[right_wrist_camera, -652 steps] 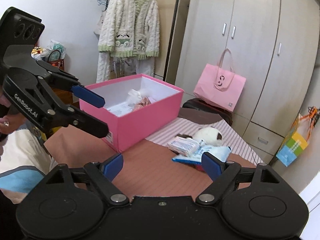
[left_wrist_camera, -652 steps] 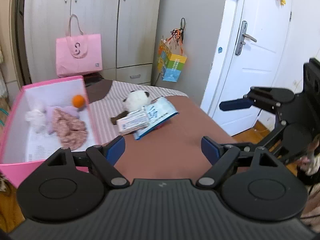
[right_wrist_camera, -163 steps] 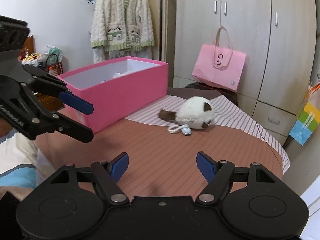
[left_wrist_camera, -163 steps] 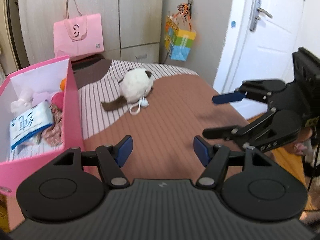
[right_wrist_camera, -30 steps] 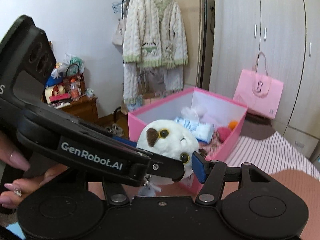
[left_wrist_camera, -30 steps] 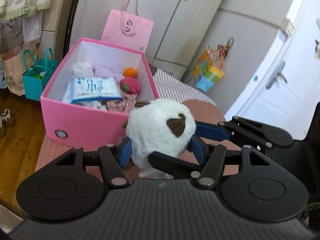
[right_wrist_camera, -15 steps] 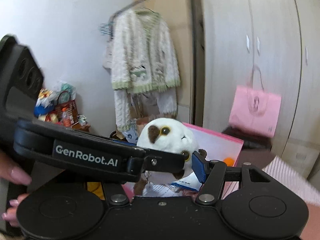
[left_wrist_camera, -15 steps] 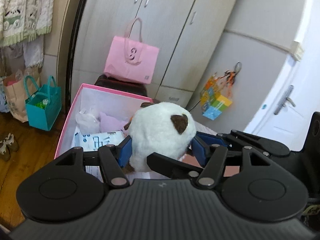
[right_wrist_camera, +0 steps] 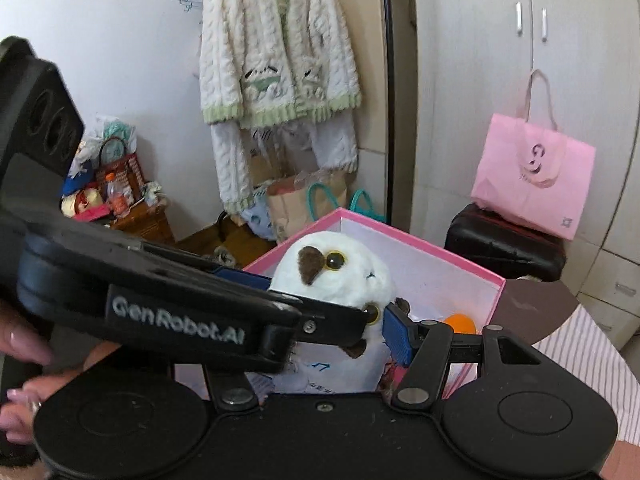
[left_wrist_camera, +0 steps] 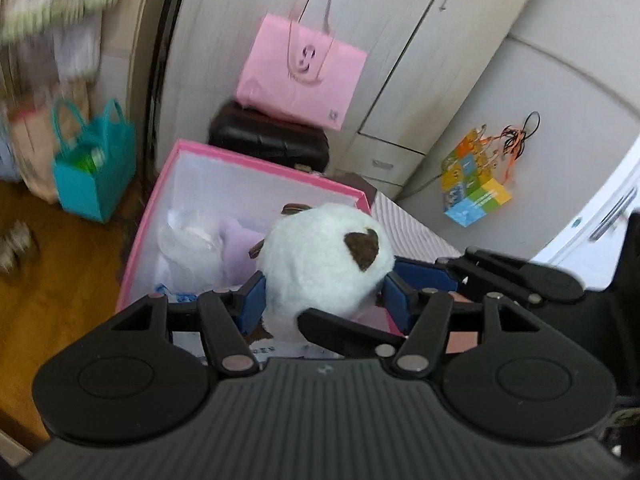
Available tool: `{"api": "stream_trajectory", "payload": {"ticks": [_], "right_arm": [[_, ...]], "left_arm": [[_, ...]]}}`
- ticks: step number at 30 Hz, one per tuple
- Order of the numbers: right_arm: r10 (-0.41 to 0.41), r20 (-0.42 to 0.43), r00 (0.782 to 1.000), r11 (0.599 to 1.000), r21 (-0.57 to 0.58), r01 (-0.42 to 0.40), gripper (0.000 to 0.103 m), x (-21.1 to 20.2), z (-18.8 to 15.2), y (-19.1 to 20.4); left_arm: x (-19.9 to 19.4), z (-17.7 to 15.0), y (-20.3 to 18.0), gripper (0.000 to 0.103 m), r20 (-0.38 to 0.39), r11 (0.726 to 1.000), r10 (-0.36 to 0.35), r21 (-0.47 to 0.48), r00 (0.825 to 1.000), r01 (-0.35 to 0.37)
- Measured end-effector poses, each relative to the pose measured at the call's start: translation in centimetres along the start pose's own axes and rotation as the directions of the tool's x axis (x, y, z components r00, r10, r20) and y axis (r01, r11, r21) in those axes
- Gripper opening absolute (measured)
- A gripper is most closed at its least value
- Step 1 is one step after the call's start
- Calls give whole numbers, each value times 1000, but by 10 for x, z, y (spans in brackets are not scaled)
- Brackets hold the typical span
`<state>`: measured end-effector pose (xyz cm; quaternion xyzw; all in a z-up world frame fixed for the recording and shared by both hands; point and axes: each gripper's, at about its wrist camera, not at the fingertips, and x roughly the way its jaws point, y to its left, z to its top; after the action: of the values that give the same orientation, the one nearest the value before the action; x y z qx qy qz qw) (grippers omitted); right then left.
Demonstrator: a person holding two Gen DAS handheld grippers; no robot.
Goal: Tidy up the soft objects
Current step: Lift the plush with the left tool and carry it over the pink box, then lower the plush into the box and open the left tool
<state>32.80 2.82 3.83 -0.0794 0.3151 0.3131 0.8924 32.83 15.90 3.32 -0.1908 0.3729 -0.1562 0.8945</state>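
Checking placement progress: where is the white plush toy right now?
In both wrist views the white plush toy sits centre, clamped by both tongs over the open pink box.

Plush toy (left_wrist_camera: 324, 256) above box (left_wrist_camera: 256, 168), w/ bag (left_wrist_camera: 300, 68) behind on case (left_wrist_camera: 268, 140).

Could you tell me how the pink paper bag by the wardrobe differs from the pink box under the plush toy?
The pink paper bag stands upright on a black case and has looped handles; the pink box sits lower, with none showing. The bag looks flat and closed, while the box is open-topped with a white lining and soft items inside. The bag is paler, the box brighter. Both are pink.
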Motion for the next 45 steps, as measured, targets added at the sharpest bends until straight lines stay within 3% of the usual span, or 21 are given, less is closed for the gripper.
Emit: {"api": "stream_trajectory", "payload": {"ticks": [2,5,10,14,19,25,29,41,45], "right_arm": [[8,-13,1000,1000,-12,-8,65,5,1,-5],[10,-21,1000,1000,-14,-10,65,12,2,-11],[15,-35,999,996,-84,-18,65,31,2,-21],[48,-48,998,997,-62,-51,65,43,2,-34],[-3,-30,1000,997,-78,1,65,44,1,-38],[-2,24,1000,999,-48,3,65,5,-19,-41],[-10,77,997,999,-29,13,66,-33,-41,-34],[-75,191,979,996,-41,84,68,-120,-82,-1],[-157,202,967,987,-10,162,68,-139,-100,4]], "left_arm": [[5,3,10,60,-8,999,-39,-29,999,39],[15,3,15,60,-9,998,-40,-44,999,39],[26,6,11,59,3,1000,14,-8,1000,-14],[31,4,6,59,24,999,30,27,999,-31],[22,-1,5,59,112,991,128,25,985,-131],[-27,-22,-6,62,231,985,141,65,963,-160],[-52,-43,-18,62,274,987,103,93,956,-133],[-97,-103,-61,62,338,961,70,229,938,-154],[-109,-123,-77,62,362,942,63,287,930,-175]]}}
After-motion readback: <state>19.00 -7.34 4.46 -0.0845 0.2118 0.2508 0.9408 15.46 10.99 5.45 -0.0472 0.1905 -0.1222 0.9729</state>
